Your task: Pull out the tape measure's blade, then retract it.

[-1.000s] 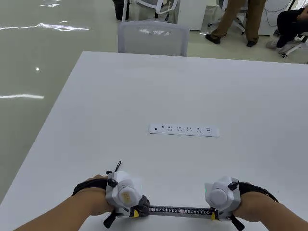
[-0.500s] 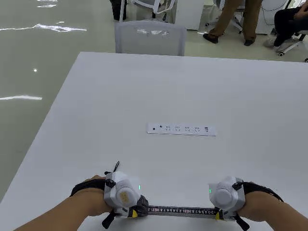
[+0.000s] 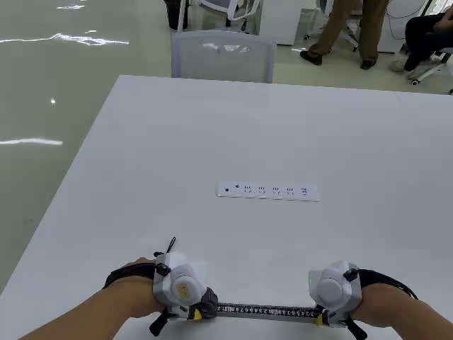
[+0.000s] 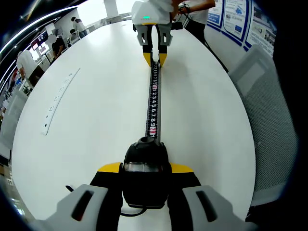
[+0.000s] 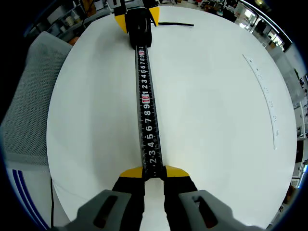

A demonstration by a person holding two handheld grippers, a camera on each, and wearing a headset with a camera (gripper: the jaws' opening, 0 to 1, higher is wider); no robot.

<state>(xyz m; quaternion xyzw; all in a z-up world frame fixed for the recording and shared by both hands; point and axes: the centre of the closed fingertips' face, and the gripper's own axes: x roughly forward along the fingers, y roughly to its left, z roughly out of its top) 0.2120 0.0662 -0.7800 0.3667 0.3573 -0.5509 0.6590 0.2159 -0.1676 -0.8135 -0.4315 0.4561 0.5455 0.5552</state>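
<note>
head: above, down | gripper views: low, facing each other, share blade

- 1 tape measure
- 2 grippers: left gripper, right gripper
- 1 table
- 1 power strip
- 1 chair
- ppl in bkgd: at least 2 in head view, exact no. unclear

The left tongs grip the tape measure at 7 o'clock on the white desk. The right tongs pinch its blade at 5 o'clock, stretched straight between them. A power strip lies in the middle.
</note>
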